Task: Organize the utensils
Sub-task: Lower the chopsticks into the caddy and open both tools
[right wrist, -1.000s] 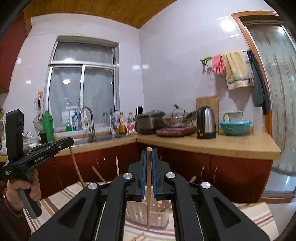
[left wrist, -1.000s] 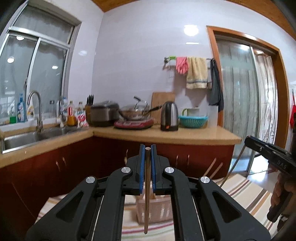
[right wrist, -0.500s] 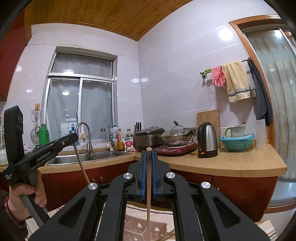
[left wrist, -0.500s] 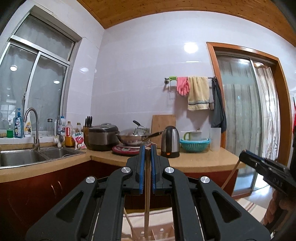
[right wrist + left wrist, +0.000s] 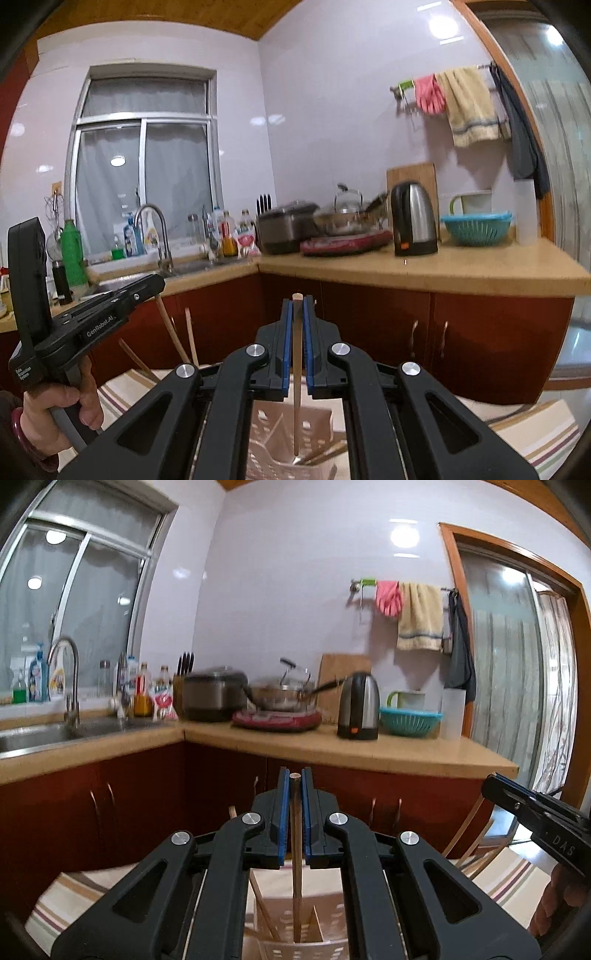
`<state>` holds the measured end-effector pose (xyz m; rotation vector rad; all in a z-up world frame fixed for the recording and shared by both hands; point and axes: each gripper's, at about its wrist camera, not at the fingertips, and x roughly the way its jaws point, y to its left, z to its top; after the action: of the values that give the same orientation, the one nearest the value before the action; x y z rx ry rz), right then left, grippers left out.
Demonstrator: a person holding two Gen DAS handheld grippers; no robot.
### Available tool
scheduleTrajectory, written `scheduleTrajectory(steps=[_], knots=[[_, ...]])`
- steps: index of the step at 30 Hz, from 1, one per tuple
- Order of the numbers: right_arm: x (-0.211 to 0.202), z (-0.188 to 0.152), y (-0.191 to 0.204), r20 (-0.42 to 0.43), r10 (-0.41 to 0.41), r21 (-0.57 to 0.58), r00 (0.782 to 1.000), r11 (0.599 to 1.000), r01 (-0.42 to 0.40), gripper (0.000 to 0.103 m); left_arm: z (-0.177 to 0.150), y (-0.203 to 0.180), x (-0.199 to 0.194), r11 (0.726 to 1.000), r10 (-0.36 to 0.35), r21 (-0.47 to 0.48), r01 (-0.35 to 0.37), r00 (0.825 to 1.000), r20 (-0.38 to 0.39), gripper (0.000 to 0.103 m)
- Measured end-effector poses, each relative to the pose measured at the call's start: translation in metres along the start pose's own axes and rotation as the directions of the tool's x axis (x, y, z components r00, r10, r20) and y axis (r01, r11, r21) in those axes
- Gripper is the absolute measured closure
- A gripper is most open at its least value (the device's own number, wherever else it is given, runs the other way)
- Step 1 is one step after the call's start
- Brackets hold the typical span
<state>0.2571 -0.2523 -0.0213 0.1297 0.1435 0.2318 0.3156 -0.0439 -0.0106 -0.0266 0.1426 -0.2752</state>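
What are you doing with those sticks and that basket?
A person holds a gripper in each hand. The left gripper is shut on a wooden chopstick, and the right gripper is shut on another chopstick. Both sticks hang upright, tips down, into the pale slotted utensil basket on the striped cloth. A few chopsticks already lean inside it.

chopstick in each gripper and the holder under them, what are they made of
Left gripper chopstick: likely wood or bamboo, matte light brown, pale cut end. Right gripper chopstick: looks the same, tapering downward. Utensil holder: probably plastic, pale beige with a slight sheen and moulded slots in its walls.
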Motion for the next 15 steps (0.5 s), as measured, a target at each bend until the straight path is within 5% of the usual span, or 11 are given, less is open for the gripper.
scheduleTrajectory(steps=[6, 8, 11, 15], knots=[[0.014, -0.019, -0.001, -0.068, -0.013, 0.003, 0.998, 1.000, 0.014, 0.096, -0.021, 0.003, 0.012, 1.000, 0.001, 0.006, -0.001, 0.998, -0.069, 0.095], [0.012, -0.021, -0.003, -0.070, -0.018, 0.011, 0.997, 1.000, 0.019, 0.095, -0.025, 0.001, 0.010, 1.000, 0.004, 0.025, -0.002, 0.997, -0.073, 0.080], [0.006, -0.020, -0.001, -0.066, -0.026, 0.006, 0.997, 1.000, 0.027, 0.078, -0.025, 0.000, 0.003, 1.000, -0.003, 0.017, 0.004, 0.998, -0.069, 0.057], [-0.009, -0.013, 0.004, -0.035, -0.060, -0.025, 0.998, 0.998, 0.059, 0.054, -0.020, 0.000, -0.013, 1.000, -0.014, 0.007, 0.015, 0.998, -0.055, 0.043]])
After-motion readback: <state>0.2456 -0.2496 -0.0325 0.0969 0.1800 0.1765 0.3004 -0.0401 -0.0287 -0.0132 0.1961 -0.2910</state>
